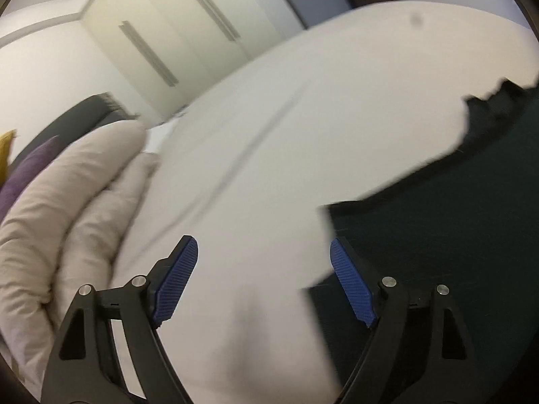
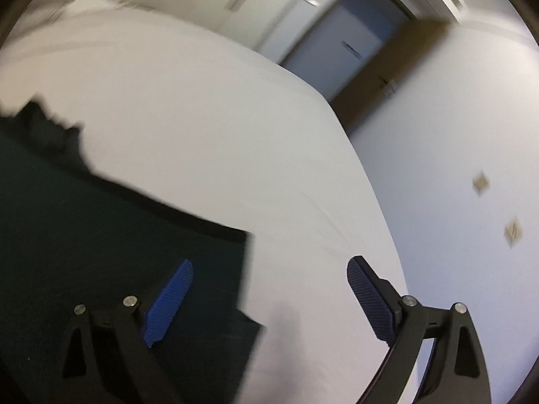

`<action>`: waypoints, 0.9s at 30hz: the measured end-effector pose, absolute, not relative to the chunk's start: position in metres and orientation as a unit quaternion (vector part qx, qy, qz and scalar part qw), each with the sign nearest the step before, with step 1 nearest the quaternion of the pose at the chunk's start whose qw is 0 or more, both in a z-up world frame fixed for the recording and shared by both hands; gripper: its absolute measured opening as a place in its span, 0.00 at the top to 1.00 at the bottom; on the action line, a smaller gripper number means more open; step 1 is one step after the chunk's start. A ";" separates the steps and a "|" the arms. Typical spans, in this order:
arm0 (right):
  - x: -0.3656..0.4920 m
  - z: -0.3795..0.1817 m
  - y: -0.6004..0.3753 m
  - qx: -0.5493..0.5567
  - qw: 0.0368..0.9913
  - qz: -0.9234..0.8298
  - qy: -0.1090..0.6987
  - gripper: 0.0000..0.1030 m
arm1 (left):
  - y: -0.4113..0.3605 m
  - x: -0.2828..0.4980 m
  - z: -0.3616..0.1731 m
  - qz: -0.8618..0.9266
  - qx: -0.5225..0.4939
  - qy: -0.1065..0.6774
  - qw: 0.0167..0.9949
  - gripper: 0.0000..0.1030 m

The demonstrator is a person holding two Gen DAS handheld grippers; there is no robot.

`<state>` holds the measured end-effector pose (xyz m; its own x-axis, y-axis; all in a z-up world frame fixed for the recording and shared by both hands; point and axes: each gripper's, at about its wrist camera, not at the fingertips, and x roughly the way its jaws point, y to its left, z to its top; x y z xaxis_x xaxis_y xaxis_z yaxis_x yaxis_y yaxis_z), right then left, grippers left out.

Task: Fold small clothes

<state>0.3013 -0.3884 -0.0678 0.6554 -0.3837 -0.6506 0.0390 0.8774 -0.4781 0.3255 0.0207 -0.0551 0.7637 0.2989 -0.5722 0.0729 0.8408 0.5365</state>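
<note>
In the left wrist view, a rumpled beige duvet (image 1: 67, 208) fills the lower left. At bottom centre the left gripper (image 1: 264, 249) stands wide open over the white sheet (image 1: 262, 141), holding nothing. The dark garment (image 1: 438, 229) lies spread at the right. In the right wrist view it fills the left side, its corner between the right gripper (image 2: 271, 267) fingers, which gape empty. By the look of it, folding is barely begun.
</note>
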 end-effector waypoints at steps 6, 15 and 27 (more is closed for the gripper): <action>0.273 -0.029 -0.439 -0.021 0.903 -0.157 0.398 0.34 | 0.035 0.304 -0.010 0.073 0.197 0.313 0.926 0.21; 0.265 -0.026 -0.398 0.200 0.896 0.047 0.393 0.37 | -0.030 0.255 -0.016 -0.038 0.162 0.345 0.924 0.24; 0.267 -0.080 -0.382 0.170 0.892 0.026 0.417 0.69 | -0.066 0.249 -0.081 -0.049 0.135 0.394 0.908 0.22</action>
